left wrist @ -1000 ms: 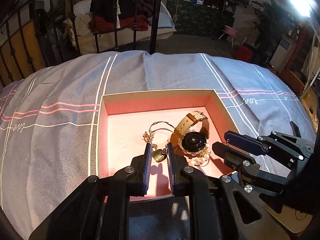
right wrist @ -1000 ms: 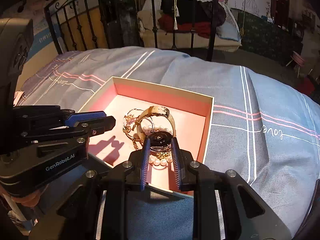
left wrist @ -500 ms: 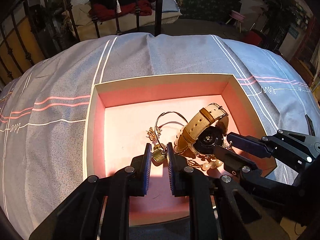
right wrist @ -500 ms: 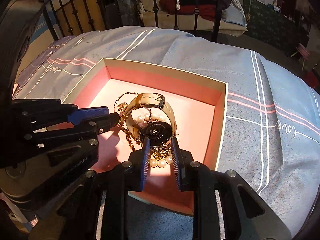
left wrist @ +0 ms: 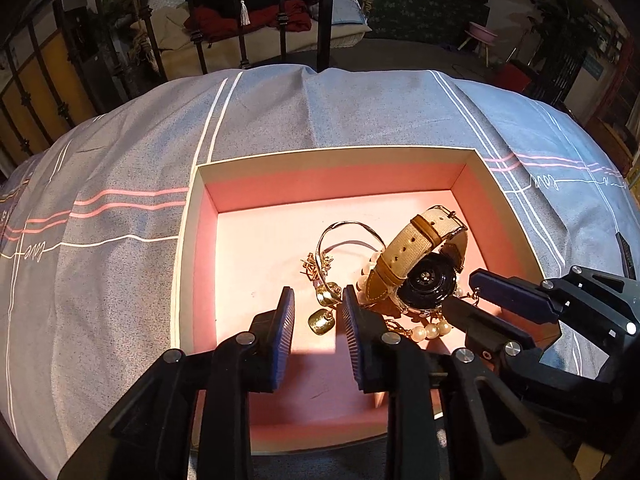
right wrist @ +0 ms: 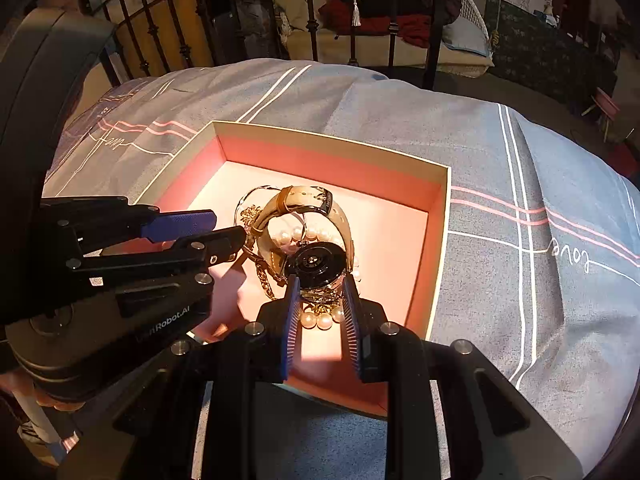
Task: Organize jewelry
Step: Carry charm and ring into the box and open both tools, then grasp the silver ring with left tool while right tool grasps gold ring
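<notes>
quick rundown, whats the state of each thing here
box: open, no lid on it, resting on the bedsheet
watch: strap buckled, face down
gold pendant: lying loose
left hand-held gripper: jaws just opened, pads clear of the pendant
right hand-held gripper: closed on the watch case

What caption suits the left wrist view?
Left gripper open around a gold pendant in a pink box, beside a watch.

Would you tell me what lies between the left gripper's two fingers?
In the left wrist view, a small gold pendant lies on the box floor between the left gripper fingers, untouched.
</notes>
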